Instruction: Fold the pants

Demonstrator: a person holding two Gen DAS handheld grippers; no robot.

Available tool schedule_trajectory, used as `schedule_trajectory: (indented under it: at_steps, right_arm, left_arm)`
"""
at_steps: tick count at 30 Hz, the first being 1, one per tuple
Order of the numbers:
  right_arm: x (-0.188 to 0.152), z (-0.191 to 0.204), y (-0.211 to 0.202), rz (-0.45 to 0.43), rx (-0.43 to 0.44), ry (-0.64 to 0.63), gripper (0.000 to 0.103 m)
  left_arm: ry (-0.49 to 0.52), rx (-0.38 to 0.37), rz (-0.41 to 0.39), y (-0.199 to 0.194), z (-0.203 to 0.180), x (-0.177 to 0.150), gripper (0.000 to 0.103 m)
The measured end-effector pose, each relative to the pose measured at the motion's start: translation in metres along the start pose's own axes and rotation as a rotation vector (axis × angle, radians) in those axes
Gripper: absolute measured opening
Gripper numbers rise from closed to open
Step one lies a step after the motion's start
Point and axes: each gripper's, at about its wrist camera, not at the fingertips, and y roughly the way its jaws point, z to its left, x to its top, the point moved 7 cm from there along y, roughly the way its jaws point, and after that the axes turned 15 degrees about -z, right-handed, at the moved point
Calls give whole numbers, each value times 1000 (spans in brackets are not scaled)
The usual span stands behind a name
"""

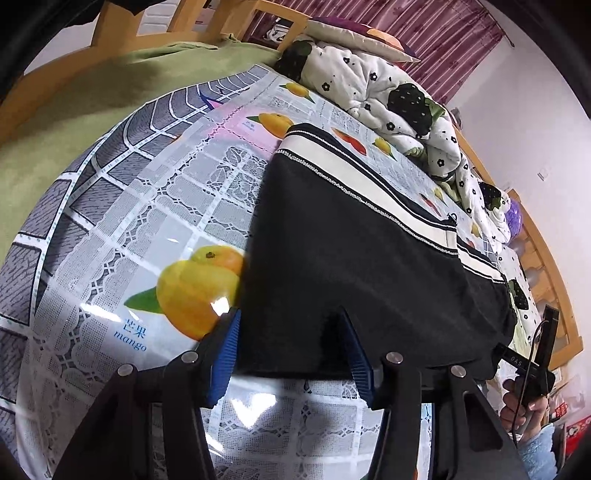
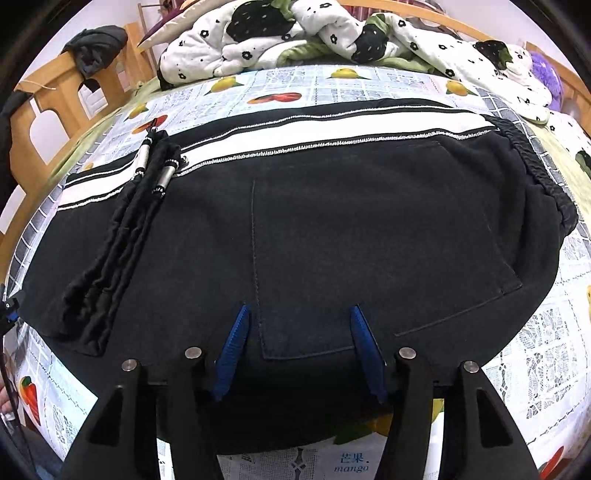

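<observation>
Black pants (image 1: 351, 258) with a white side stripe lie folded flat on a fruit-print tablecloth (image 1: 147, 206). My left gripper (image 1: 290, 317) is open, its blue pads straddling the pants' near left corner just above the cloth. In the right wrist view the pants (image 2: 332, 221) fill the middle, back pocket up, with the elastic waistband (image 2: 535, 173) at right and a drawstring (image 2: 147, 177) with metal tips lying at left. My right gripper (image 2: 299, 314) is open over the pants' near edge at the pocket corner. The right gripper also shows at the far right of the left wrist view (image 1: 539, 354).
A rumpled white quilt with black strawberries (image 2: 314, 33) lies behind the pants. A green blanket (image 1: 74, 96) and wooden bed frame (image 1: 184, 18) are at left. A purple plush (image 2: 546, 77) sits at far right. A dark garment hangs on the wooden frame (image 2: 96, 44).
</observation>
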Motion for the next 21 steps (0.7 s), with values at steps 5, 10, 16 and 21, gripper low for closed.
schedule_trajectory:
  at_steps: [5, 10, 16, 21]
  right_arm:
    - [0, 1, -2, -25, -11, -6, 58]
    - [4, 3, -6, -55, -19, -9, 58]
    - [17, -14, -17, -117, -54, 54, 58]
    - [23, -24, -23, -104, -40, 99, 55]
  left_arm:
    - [1, 10, -26, -3, -3, -1, 49]
    - [-32, 13, -46, -5, -1, -1, 48]
    - [-58, 21, -34, -3, 1, -1, 48]
    - [-140, 25, -13, 0, 9, 2, 31]
